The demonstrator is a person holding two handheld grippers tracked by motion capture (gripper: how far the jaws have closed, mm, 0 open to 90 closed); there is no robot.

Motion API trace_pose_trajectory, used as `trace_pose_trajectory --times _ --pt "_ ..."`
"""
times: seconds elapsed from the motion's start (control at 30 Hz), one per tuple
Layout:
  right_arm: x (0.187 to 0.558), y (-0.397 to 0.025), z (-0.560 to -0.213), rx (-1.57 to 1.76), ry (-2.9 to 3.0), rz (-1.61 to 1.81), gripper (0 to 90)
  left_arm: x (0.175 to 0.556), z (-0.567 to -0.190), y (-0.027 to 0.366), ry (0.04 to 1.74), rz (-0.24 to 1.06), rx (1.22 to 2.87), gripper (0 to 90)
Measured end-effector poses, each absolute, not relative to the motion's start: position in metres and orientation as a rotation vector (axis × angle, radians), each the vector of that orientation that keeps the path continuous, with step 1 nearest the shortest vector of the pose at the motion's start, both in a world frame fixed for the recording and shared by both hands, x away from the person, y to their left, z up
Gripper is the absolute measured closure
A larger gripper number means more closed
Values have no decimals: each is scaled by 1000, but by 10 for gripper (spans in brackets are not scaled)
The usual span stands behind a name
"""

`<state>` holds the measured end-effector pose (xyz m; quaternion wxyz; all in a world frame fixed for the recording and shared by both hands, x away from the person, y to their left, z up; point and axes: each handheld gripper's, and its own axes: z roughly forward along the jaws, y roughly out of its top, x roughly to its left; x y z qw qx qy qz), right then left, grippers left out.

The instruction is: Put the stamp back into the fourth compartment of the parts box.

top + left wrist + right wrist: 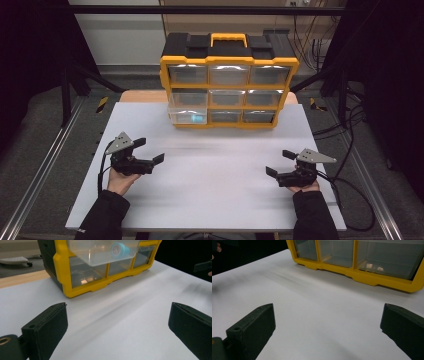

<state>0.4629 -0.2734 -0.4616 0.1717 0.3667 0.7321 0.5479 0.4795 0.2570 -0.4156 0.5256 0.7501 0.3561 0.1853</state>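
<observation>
A yellow and black drawer cabinet [229, 61] with clear drawers stands at the back middle of the white table [215, 200]. One left-column drawer [187, 112] is pulled out, and a light blue round thing [120, 250] lies inside it. My left gripper [151, 150] is open and empty over the table's left side, aimed at the cabinet [62, 277]. My right gripper [279, 162] is open and empty over the right side, with the cabinet's lower drawers [384, 262] ahead of it. Both sit well short of the cabinet, with bare table between the jaws.
Metal rails run along both sides of the table [40, 165]. Cables trail off the right edge [350, 190]. A wooden board [142, 96] shows behind the white top. The far jaw of the right gripper [203, 265] appears in the left gripper view.
</observation>
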Motion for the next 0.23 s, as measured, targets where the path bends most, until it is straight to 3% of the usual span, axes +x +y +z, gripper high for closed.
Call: trace_pose_trajectory --times 0.23 --pt "463 -273 -462 1042 2079 1557 4 477 -427 265 880 442 1801 18"
